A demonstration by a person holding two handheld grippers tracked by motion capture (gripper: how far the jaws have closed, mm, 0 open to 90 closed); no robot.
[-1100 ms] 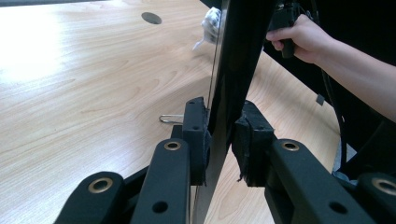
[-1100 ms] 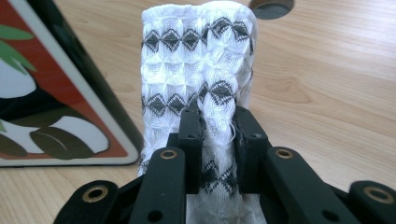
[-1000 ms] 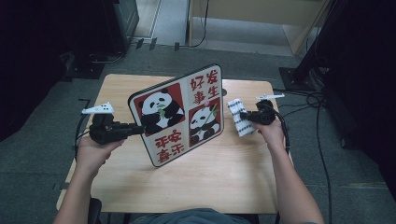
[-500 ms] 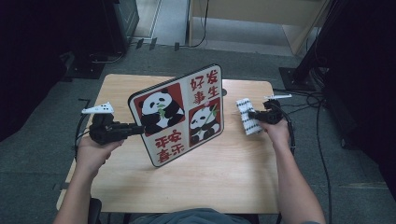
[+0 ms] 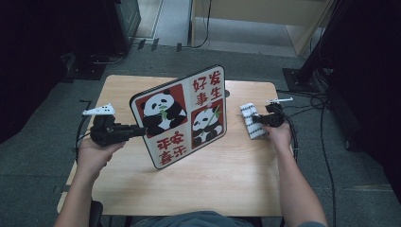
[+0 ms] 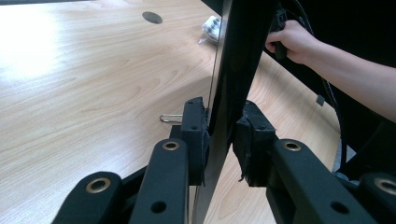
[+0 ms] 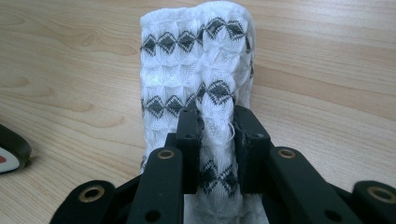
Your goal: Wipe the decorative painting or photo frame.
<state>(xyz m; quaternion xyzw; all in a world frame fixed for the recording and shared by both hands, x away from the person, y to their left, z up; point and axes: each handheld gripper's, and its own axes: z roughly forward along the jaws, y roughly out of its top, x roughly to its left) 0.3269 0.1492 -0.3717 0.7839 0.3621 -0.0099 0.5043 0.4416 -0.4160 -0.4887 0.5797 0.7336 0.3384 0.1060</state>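
The left gripper (image 5: 137, 130) clamps the near edge of the panda board (image 5: 182, 116), its pads pressed on either face, and holds the board tilted up on its lower edge on the table (image 5: 227, 189). That stance likely presents one face for wiping while the hand steadies it (the left gripper view looks straight along the board's thin dark edge (image 6: 229, 88)).

The right gripper (image 5: 255, 119) sits at the table's right side, well apart from the board, with the folded white cloth (image 5: 250, 120) lying on the wood beneath it. Its jaws have just been easing apart, yet in the right gripper view a ridge of the patterned cloth (image 7: 205, 93) still stands pinched between the pads, so the grip looks light rather than let go.

A small wire clip (image 6: 170, 117) lies on the table by the board's foot, and a round cable hole (image 6: 152, 17) sits farther back. Neither blocks the path between cloth and board; the raised board itself hides part of the table behind it.
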